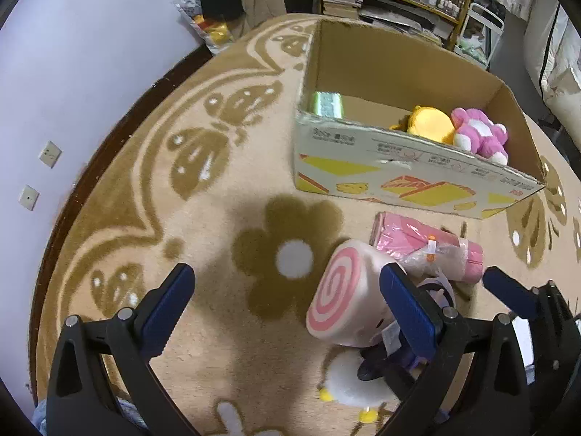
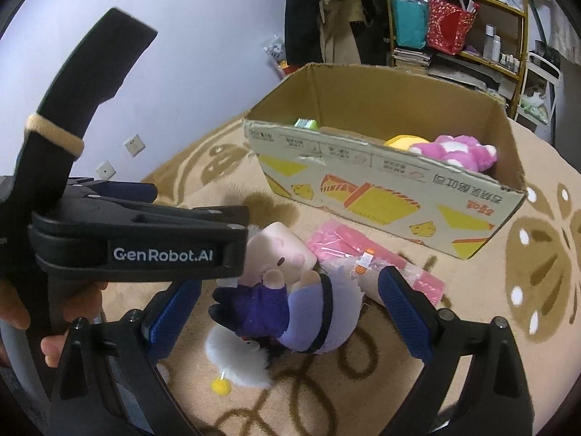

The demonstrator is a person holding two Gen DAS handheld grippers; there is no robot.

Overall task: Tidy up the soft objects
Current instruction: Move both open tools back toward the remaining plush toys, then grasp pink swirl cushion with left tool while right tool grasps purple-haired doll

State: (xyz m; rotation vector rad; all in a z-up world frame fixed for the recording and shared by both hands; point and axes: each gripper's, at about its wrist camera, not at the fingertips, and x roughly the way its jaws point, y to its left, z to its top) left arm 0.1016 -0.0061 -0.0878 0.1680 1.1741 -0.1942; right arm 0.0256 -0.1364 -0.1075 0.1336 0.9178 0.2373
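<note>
A cardboard box [image 1: 399, 178] stands on the rug and holds a yellow plush [image 1: 430, 123], a pink plush [image 1: 479, 134] and a green pack [image 1: 326, 103]. In front of it lie a pink swirl roll plush [image 1: 341, 290], a pink wrapped pack [image 1: 425, 245] and a purple-and-white doll [image 2: 290, 312]. My left gripper [image 1: 290, 301] is open, its right finger beside the roll plush. My right gripper [image 2: 290, 309] is open around the purple doll, not closed on it. The box [image 2: 381, 196] and the roll plush [image 2: 283, 250] also show in the right wrist view.
A beige patterned rug [image 1: 218, 181] covers the floor. A lilac wall [image 1: 90, 54] with sockets runs along the left. Cluttered shelves [image 2: 464, 29] stand behind the box. The left gripper's body [image 2: 138, 239] crosses the right wrist view at left.
</note>
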